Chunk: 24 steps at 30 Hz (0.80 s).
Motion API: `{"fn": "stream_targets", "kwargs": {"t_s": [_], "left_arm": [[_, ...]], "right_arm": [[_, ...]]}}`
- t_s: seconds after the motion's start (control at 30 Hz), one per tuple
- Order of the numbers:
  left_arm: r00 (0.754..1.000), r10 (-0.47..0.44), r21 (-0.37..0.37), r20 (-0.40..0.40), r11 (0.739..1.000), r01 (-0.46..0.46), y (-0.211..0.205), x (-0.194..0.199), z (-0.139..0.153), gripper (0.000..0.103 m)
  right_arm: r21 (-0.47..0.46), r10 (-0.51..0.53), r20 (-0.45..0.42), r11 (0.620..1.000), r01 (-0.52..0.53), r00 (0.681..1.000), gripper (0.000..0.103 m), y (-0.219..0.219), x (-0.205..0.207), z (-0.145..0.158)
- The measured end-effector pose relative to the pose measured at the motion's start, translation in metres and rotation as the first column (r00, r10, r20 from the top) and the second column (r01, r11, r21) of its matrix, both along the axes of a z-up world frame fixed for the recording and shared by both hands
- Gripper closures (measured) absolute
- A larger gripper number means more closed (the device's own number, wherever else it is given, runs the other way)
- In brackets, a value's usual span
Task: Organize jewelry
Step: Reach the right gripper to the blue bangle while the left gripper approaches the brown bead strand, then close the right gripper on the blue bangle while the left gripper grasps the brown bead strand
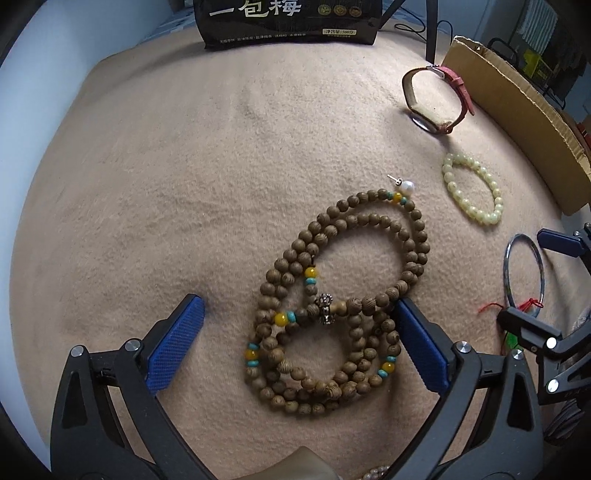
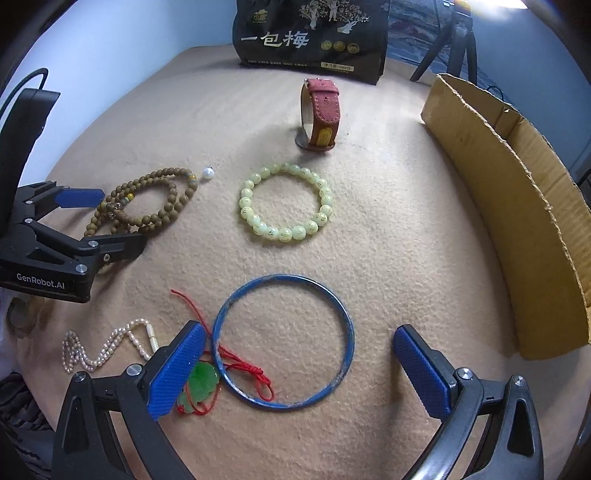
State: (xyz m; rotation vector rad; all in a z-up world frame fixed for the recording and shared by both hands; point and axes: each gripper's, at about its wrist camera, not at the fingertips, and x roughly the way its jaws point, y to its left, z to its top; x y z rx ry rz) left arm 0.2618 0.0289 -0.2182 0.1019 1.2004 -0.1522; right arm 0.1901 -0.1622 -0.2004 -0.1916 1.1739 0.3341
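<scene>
Fingers wide on both grippers, and the left one has the wooden bead string lined up!

Left gripper (image 1: 295, 347) hangs spread and grasping nothing, the wooden bead string (image 1: 343, 295) coiled on the tan blanket (image 1: 155, 192) between its pads, nearer the right pad, long axis running up and right toward a pearl stud (image 1: 405, 185). Right gripper (image 2: 301, 369) also gapes bare over the blue bangle (image 2: 284, 341), its left pad touching the green pendant (image 2: 201, 382). Cardboard box (image 2: 517, 206) stands right. The black bag (image 2: 314, 33) reads "一包梅"; the left gripper's body says "GenRobot.AI".
</scene>
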Motion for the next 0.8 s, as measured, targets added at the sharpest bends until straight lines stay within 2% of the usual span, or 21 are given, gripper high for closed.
{"fn": "stream_targets", "kwargs": {"t_s": [0.1, 0.3, 0.37, 0.4, 0.53, 0.67, 0.8], "left_arm": [[1.000, -0.001, 0.001, 0.010, 1.000, 0.001, -0.004, -0.008, 0.003, 0.004], [1.000, -0.009, 0.005, 0.027, 1.000, 0.009, -0.019, -0.022, 0.013, 0.024], [0.999, -0.010, 0.005, 0.035, 1.000, 0.010, -0.022, -0.021, 0.015, 0.038], [0.999, -0.012, 0.004, 0.038, 1.000, 0.011, -0.025, -0.023, 0.015, 0.042], [0.999, -0.012, 0.008, 0.047, 1.000, 0.012, -0.032, -0.022, 0.016, 0.061], [0.998, -0.015, 0.009, 0.054, 1.000, 0.015, -0.024, -0.033, 0.021, 0.077], [0.998, -0.019, 0.016, 0.059, 1.000, 0.018, -0.023, -0.042, 0.025, 0.083]], "right_arm": [[-0.027, 0.019, -0.016, 0.999, -0.019, 1.000, 0.000, 0.004, 0.004, -0.002], [-0.036, 0.015, -0.040, 0.999, -0.016, 0.999, 0.000, 0.006, 0.007, -0.003], [-0.036, 0.017, -0.045, 0.999, -0.019, 0.999, 0.005, 0.007, 0.006, -0.003], [-0.031, 0.022, -0.048, 0.999, -0.024, 0.999, 0.007, 0.006, 0.006, -0.002], [-0.018, 0.044, -0.040, 0.999, -0.045, 0.998, 0.027, 0.008, 0.003, 0.004], [-0.013, 0.054, -0.035, 0.998, -0.055, 0.998, 0.029, 0.008, 0.001, 0.005], [0.006, 0.060, -0.034, 0.998, -0.059, 0.998, 0.029, 0.005, -0.001, 0.009]]}}
